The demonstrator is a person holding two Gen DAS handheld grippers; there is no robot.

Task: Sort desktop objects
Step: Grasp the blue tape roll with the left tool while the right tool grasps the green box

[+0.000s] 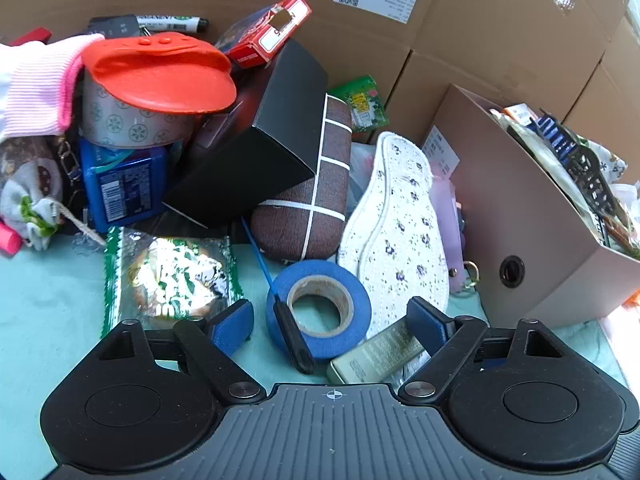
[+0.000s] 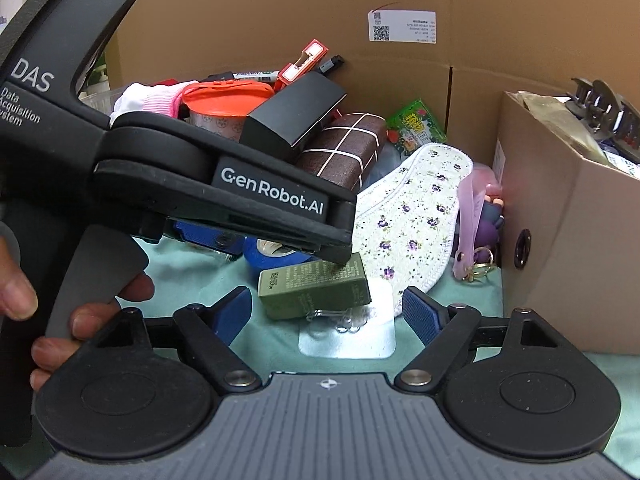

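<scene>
Right now both my grippers are spread wide and empty: the left gripper (image 1: 330,326) hangs over the blue tape roll (image 1: 320,308), with the olive-green carton (image 1: 378,354) lying just inside its right finger. From the right gripper (image 2: 328,310) that same carton (image 2: 314,288) sits dead ahead between the fingers on the teal cloth (image 2: 192,264), long axis running left-right across the gap (so the jaws would close on its ends, awkward). My guess is the right side takes it, then swings to the beige storage box (image 2: 560,240) close on the right.
</scene>
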